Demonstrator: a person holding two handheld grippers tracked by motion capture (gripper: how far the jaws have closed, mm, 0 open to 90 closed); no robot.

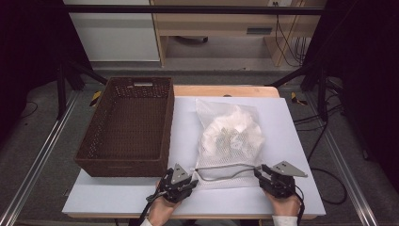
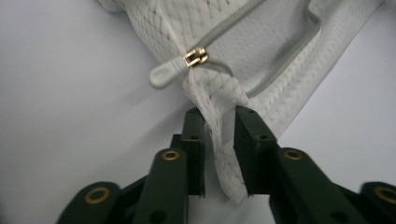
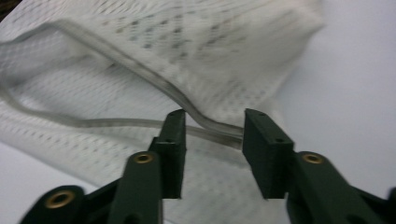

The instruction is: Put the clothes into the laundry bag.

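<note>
1. Nearest me, my left gripper (image 1: 178, 181) sat at the mesh bag's (image 1: 229, 136) near-left corner; its jaws stood narrowly apart with a fold of the mesh between them, slack rather than clamped, just short of the zipper pull (image 2: 166, 74).
2. My right gripper (image 1: 269, 176) sat at the bag's near-right corner; its jaws were half open astride the grey zipper track (image 3: 140, 84), pressing nothing.
3. To open the mouth well, I judged I should close both grippers on opposite edges of the zipper opening, not on loose mesh, then part them evenly.
4. Beyond the zipper, the bag lay flat on the white table (image 1: 291, 141), stuffed with pale items.
5. Left of the bag stood the brown basket (image 1: 94, 141).
</note>
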